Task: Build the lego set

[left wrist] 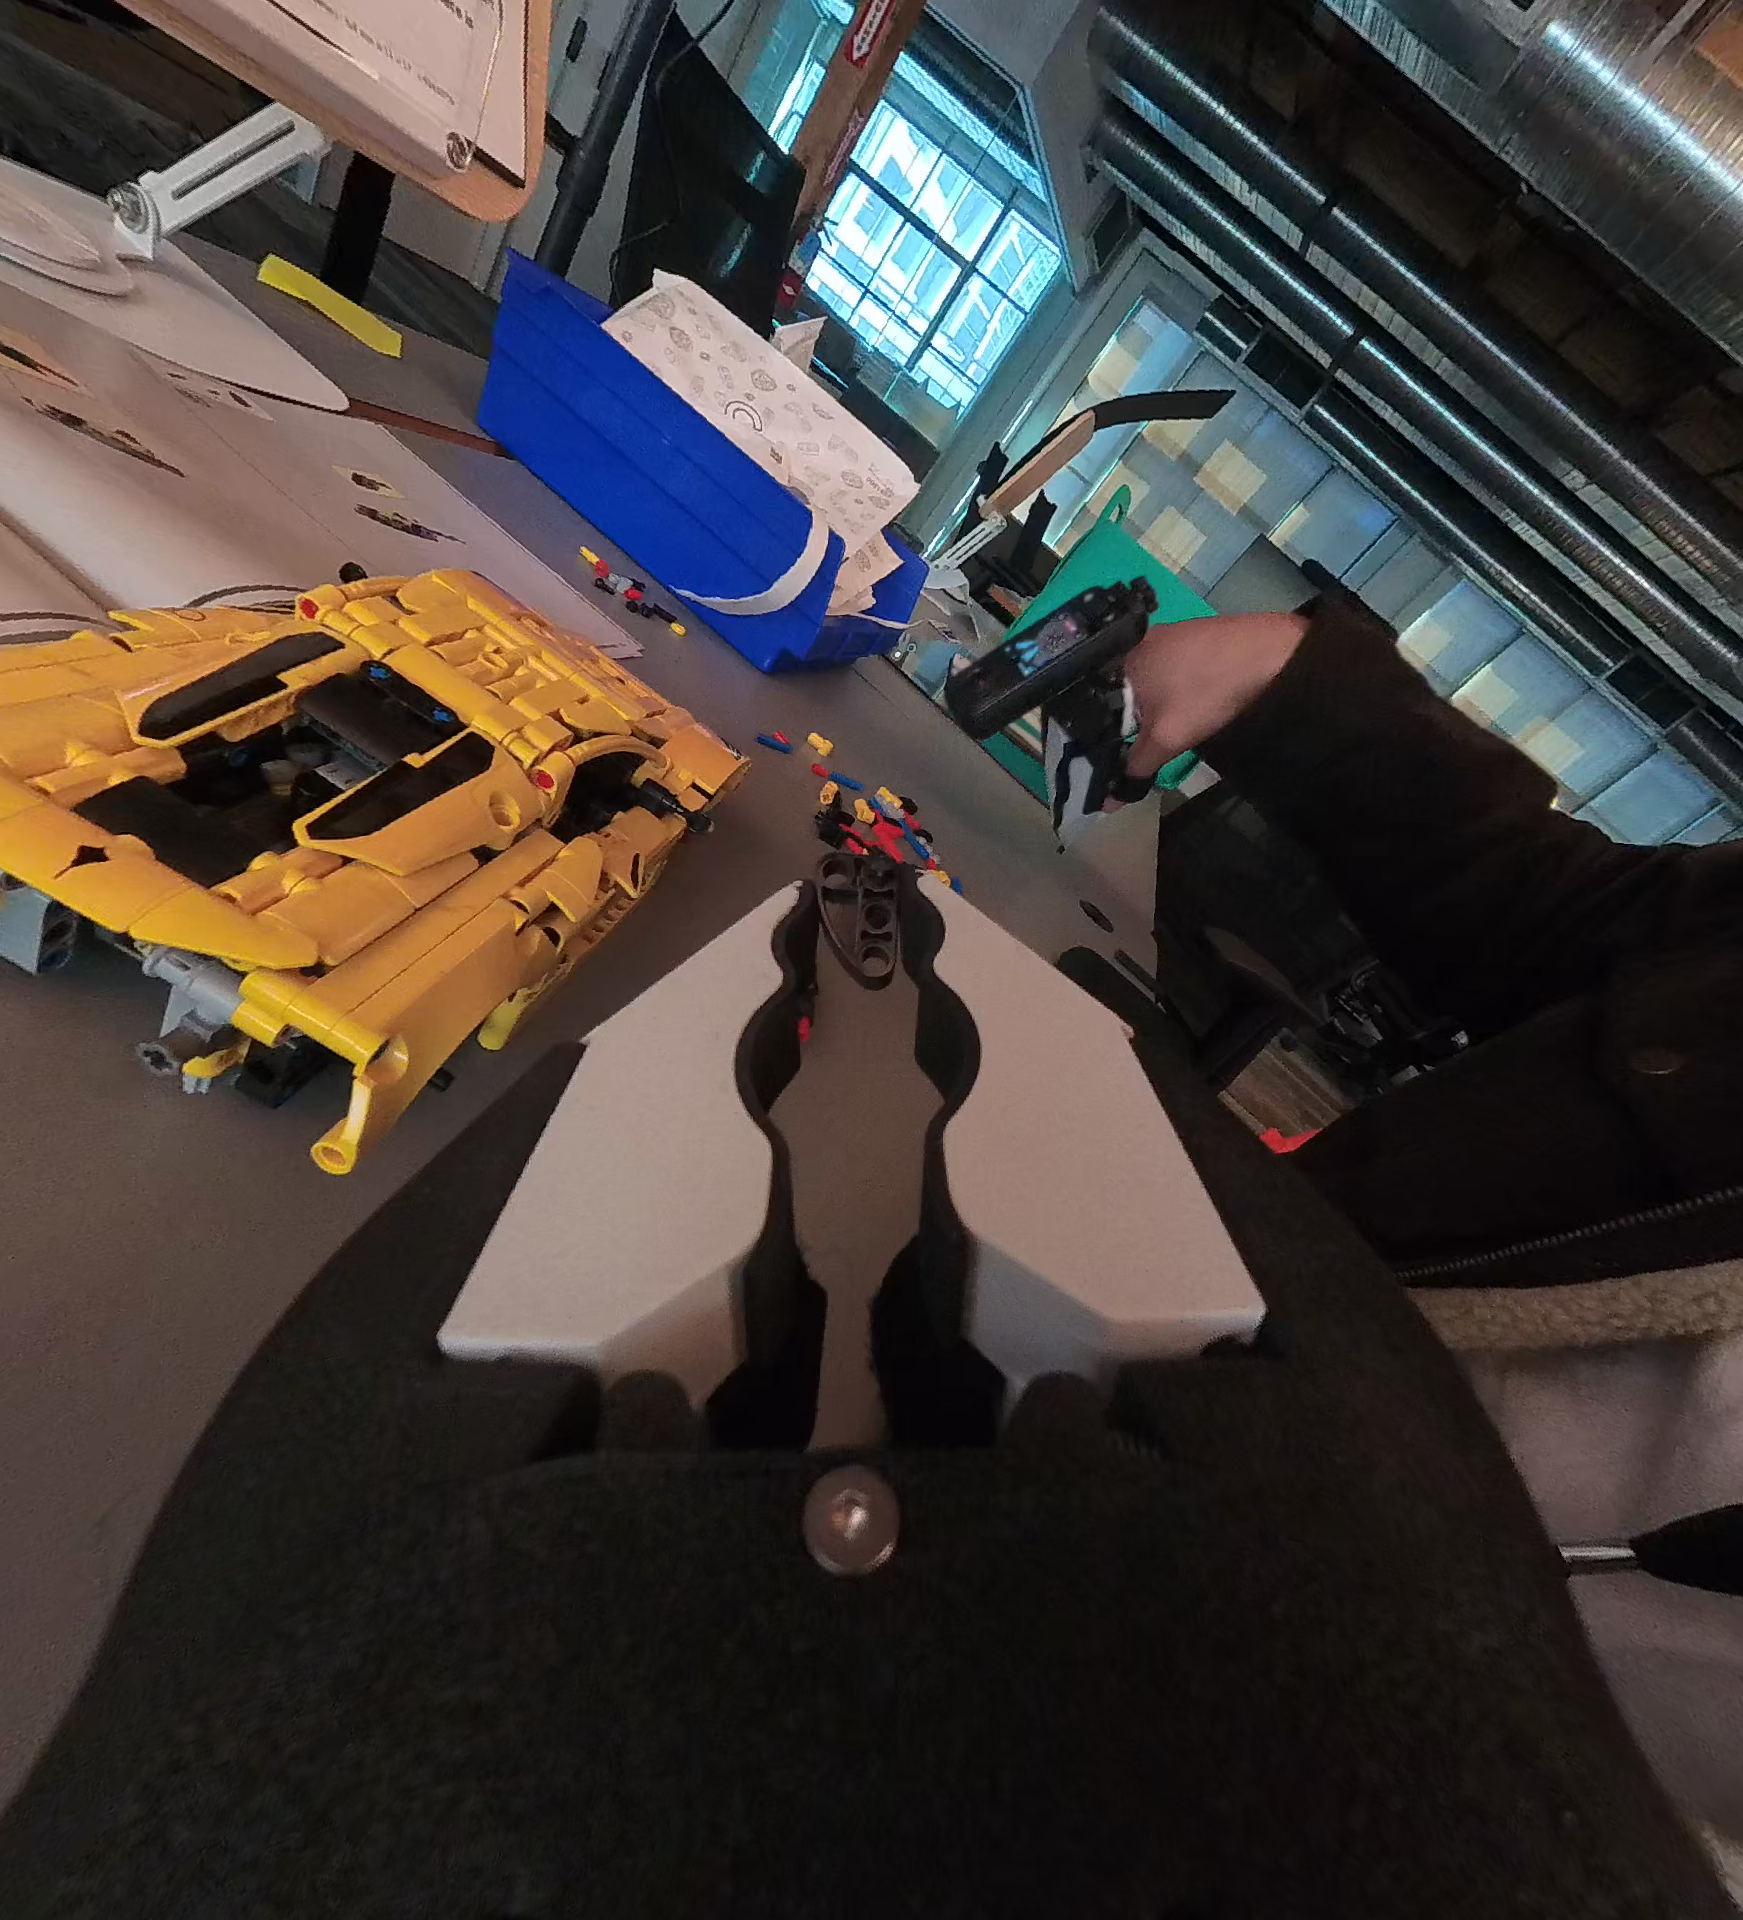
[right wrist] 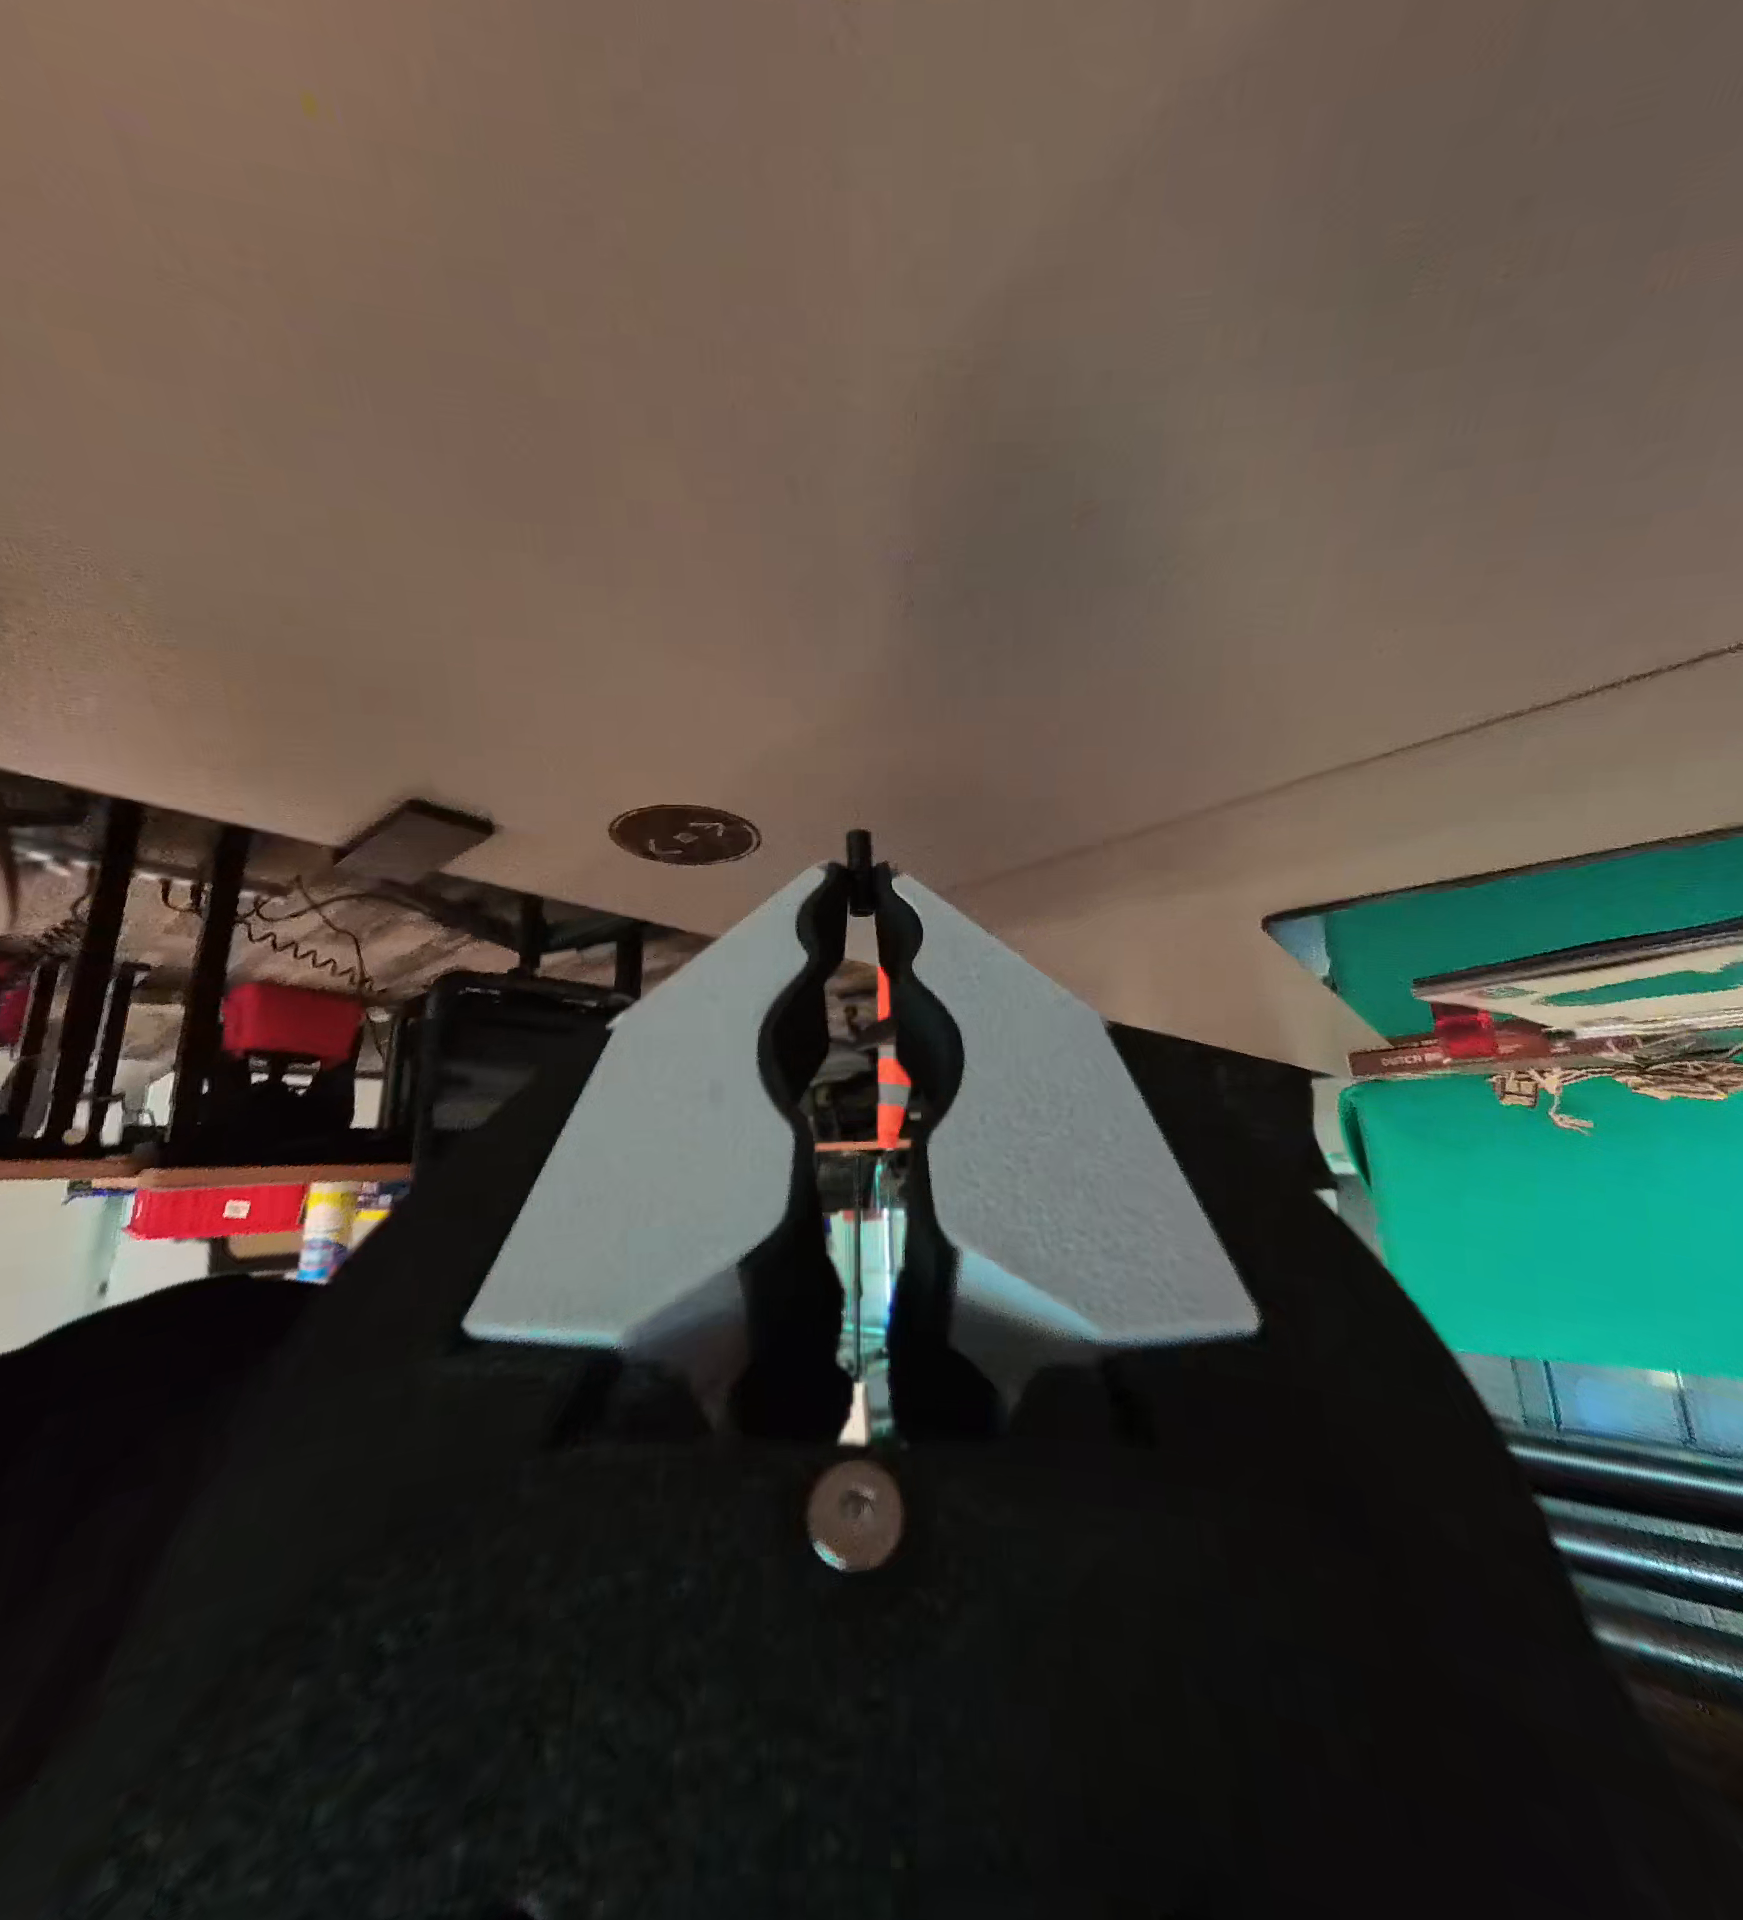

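The grey table [left wrist: 67, 1195] carries everything, and its near part, on the person's side of the car, lies bare, with open surface running up to the left gripper. White paper sheets [left wrist: 254, 488] cover its far left part. A blue bin [left wrist: 628, 457] stuffed with printed paper stands toward the far side, close to the table's right edge.

The yellow car [left wrist: 327, 790], largely built, sits on the left part of the table, well in from the right edge; its black cabin opening faces up and grey axle parts stick out along its near side. Between the car and the right edge lies a loose heap of small pieces [left wrist: 877, 816] in red, blue, yellow and black, and a few more [left wrist: 628, 592] lie scattered by the bin.

The left gripper [left wrist: 862, 920] hovers over the heap, its jaws clamped on a flat black plate with holes [left wrist: 862, 914]. The right gripper [right wrist: 859, 883] is held off the table's right edge in a person's hand [left wrist: 1199, 686]; seen from its own camera, its jaws are pinched together on a small black pin [right wrist: 858, 857], with the table's pale surface filling the view ahead.
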Tool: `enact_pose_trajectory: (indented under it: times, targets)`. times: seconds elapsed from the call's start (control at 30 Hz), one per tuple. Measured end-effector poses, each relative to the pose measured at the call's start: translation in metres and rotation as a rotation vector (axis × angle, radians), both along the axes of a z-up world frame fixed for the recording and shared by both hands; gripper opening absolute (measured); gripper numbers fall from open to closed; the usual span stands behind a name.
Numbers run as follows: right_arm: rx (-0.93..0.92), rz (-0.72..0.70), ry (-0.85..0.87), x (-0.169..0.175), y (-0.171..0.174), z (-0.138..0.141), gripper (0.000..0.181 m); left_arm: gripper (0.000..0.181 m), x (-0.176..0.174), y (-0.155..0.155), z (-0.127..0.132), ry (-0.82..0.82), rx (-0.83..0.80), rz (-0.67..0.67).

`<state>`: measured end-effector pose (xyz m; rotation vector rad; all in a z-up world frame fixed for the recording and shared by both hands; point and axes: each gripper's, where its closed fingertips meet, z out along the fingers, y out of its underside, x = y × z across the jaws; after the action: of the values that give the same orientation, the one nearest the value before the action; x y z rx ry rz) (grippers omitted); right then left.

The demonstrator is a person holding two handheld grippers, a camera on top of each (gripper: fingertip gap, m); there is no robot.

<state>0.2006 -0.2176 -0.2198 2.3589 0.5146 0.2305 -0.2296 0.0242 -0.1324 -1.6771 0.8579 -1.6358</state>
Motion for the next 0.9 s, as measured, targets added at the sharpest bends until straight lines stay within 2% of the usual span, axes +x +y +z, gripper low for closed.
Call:
enact_pose_trajectory:
  times: [0.2, 0.9]
  targets:
    - [-0.060, 0.003, 0.008, 0.007, -0.012, -0.013, 0.003, 0.015, -0.001, 0.001, 0.000, -0.002, -0.002, 0.005]
    - [-0.052, 0.028, 0.002, 0.011, -0.009, -0.018, 0.008, 0.015, -0.001, 0.001, 0.000, -0.001, -0.004, 0.004]
